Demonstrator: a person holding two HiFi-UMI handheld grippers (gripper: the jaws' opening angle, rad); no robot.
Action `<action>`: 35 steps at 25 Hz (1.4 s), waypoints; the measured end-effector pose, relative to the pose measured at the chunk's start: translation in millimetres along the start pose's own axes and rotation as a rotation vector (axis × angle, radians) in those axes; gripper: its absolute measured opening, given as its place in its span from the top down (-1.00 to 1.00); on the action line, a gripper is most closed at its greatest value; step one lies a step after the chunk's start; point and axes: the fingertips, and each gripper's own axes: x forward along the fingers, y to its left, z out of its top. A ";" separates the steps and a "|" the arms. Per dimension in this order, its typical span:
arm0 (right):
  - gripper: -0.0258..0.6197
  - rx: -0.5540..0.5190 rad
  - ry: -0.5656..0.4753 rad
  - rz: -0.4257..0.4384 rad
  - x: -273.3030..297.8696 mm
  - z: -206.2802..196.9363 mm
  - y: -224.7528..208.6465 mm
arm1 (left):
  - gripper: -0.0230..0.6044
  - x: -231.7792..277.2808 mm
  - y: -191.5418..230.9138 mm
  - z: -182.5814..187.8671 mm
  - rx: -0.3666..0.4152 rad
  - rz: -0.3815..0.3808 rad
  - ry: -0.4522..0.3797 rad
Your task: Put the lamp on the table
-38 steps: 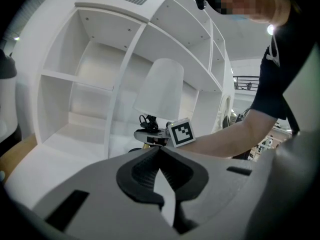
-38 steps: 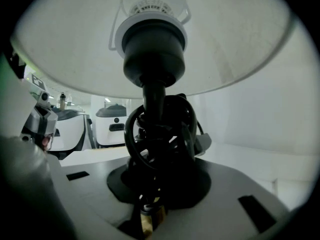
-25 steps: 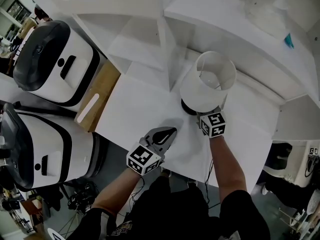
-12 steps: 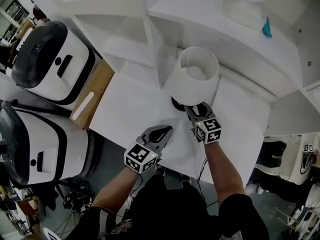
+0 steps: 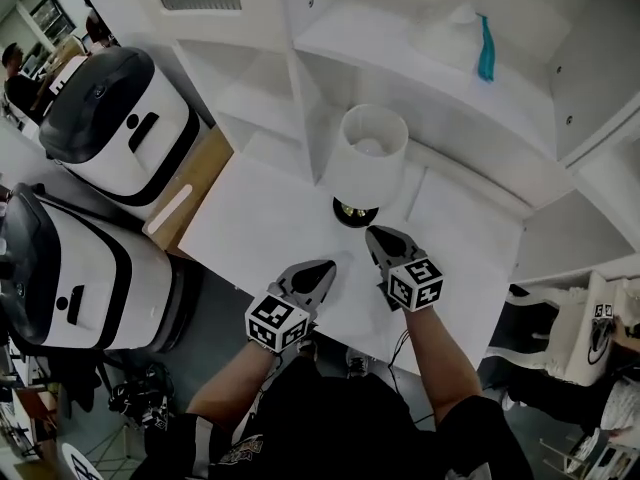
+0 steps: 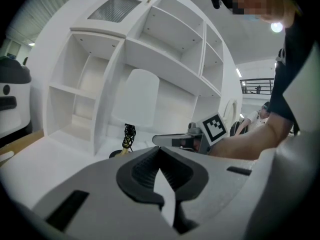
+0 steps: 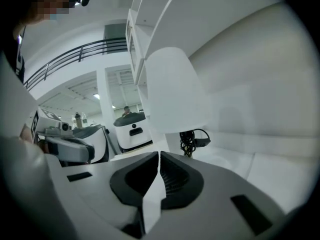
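1. 1 white table [image 5: 255, 218] bore the lamp [image 5: 368, 156], which stood upright near the table's back edge, close under the shelves [image 5: 360, 43].
2. The lamp stood free: the right gripper [image 5: 378, 236], at its base a moment before, had drawn back toward the person.
3. Its jaws had just closed, with nothing between them.
4. The left gripper [image 5: 320, 271] was likewise closed and empty, so the placing looked done.

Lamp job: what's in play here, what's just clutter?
Job: white lamp with cylindrical shade and black base; white table under it.
Lying about: teal item on white shelf; wooden board; two white-and-black machines.
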 end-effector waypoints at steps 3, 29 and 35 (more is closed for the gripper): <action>0.83 -0.008 -0.001 0.036 -21.2 9.0 16.4 | 0.90 -6.6 -14.9 0.0 -0.004 0.032 -0.010; 0.84 0.009 -0.026 0.275 -136.2 1.7 108.1 | 0.90 -98.3 -123.0 -33.6 -0.084 0.279 -0.100; 0.84 0.005 -0.056 0.228 -138.5 -0.8 134.5 | 0.90 -126.4 -121.5 -37.8 -0.060 0.241 -0.085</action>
